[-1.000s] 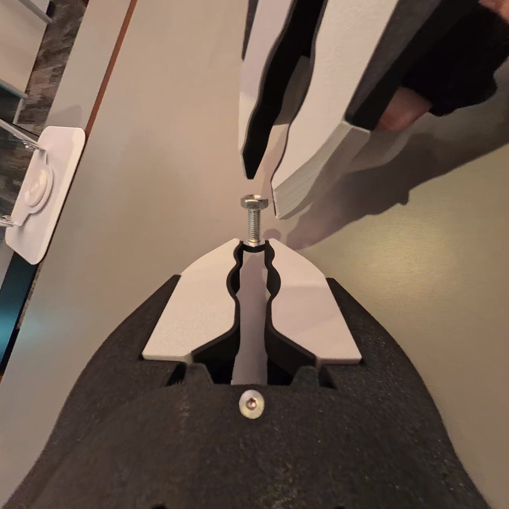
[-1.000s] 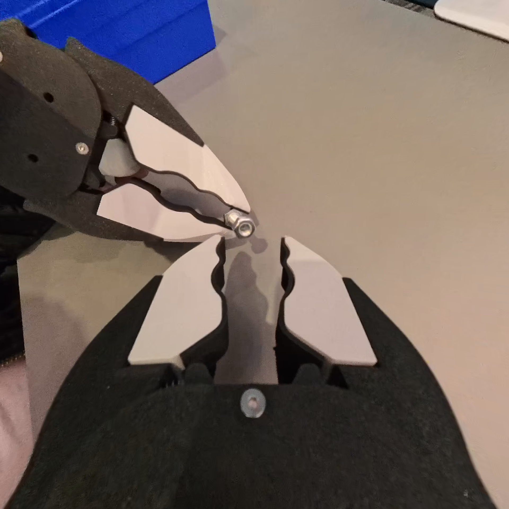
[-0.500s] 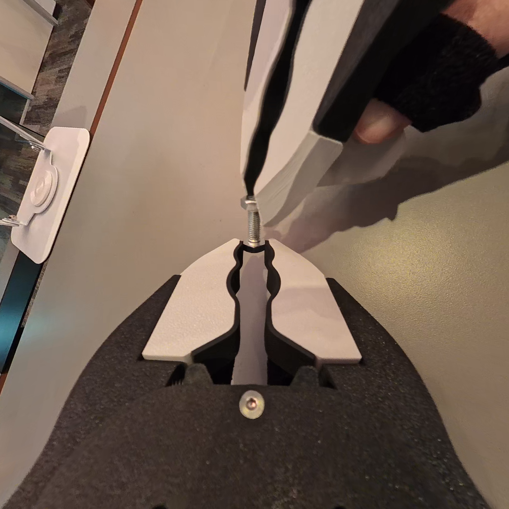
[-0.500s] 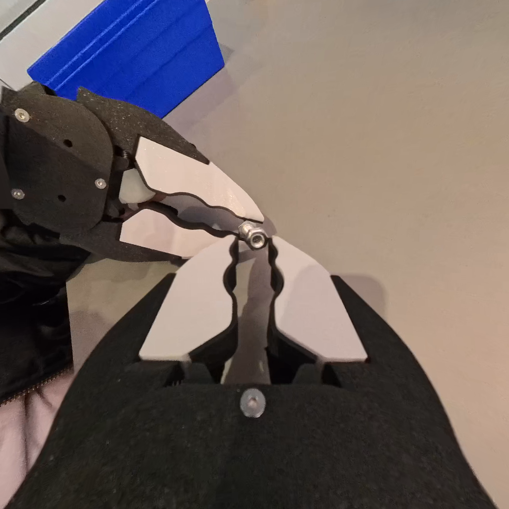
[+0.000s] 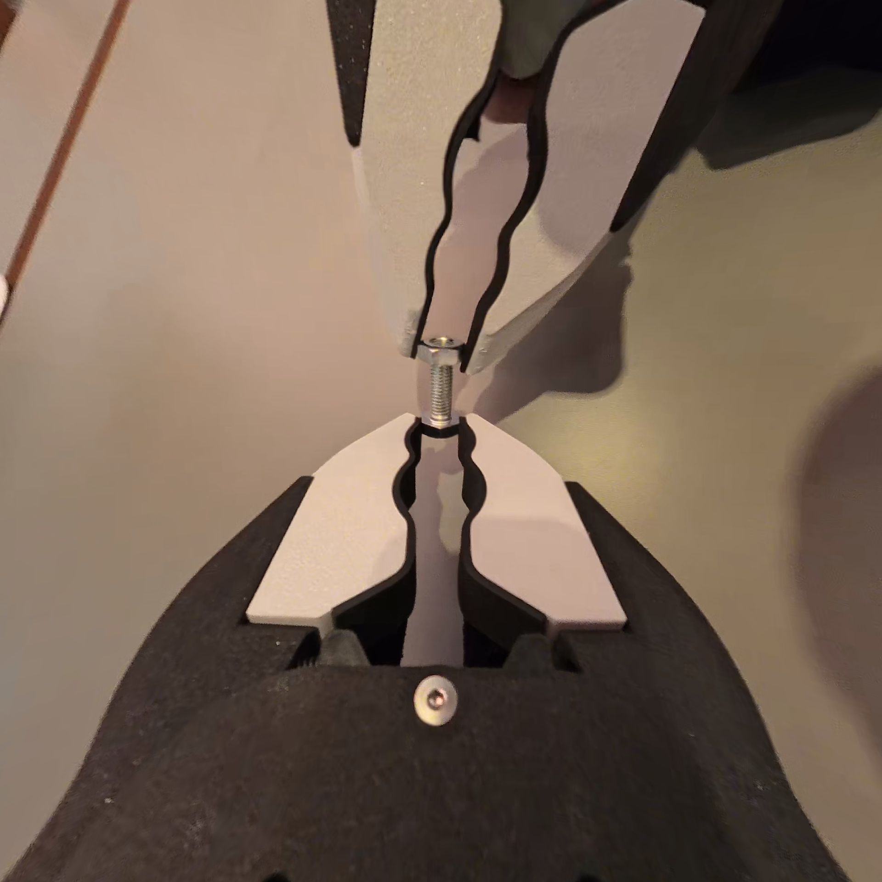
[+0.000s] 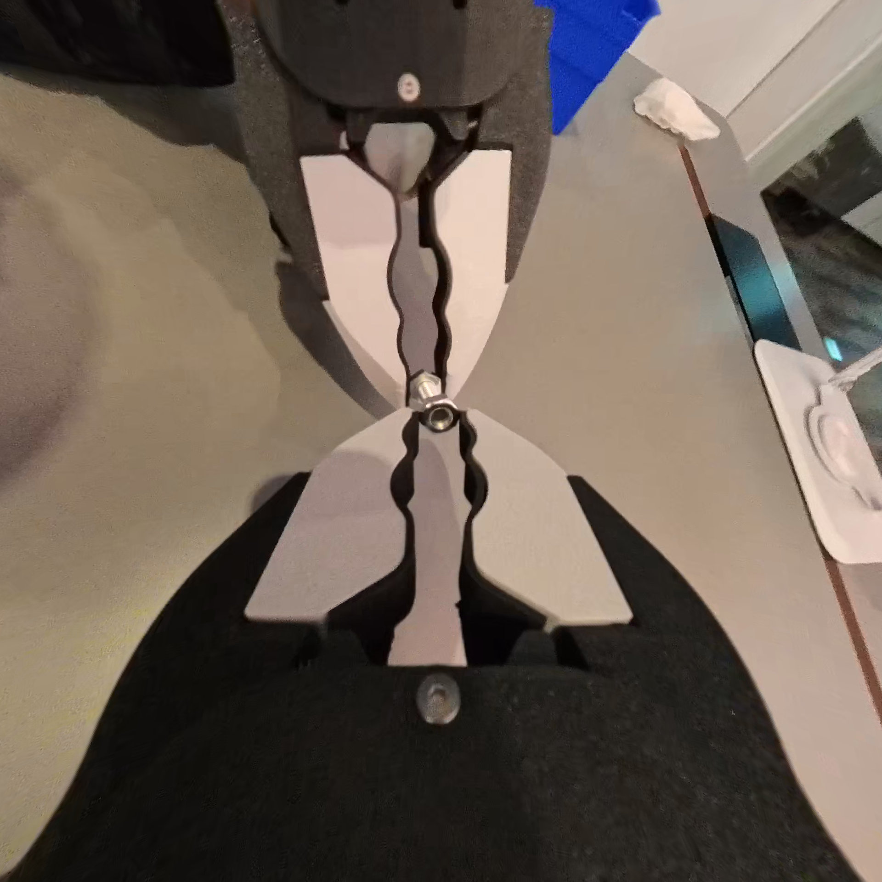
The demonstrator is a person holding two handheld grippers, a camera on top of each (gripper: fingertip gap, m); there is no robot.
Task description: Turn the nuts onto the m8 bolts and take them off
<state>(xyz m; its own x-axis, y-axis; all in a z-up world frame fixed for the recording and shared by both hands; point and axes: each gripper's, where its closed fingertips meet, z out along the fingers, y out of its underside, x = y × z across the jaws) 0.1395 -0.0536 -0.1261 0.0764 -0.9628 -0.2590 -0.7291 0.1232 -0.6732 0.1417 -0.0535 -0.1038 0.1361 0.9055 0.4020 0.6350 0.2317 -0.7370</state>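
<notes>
Clamped on the bolt [image 5: 439, 389] by its head, left gripper [image 5: 439, 426] points the thread away. Farther out, right gripper [image 6: 437, 420], jaws wide a second ago, now pinched on the nut [image 5: 440, 351] at the thread's tip, above the table [image 5: 191, 286]. Likely ready for turning.

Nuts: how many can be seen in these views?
1. The nut sits at the bolt tip, pinched by the right gripper; the left gripper holds the bolt head.
</notes>
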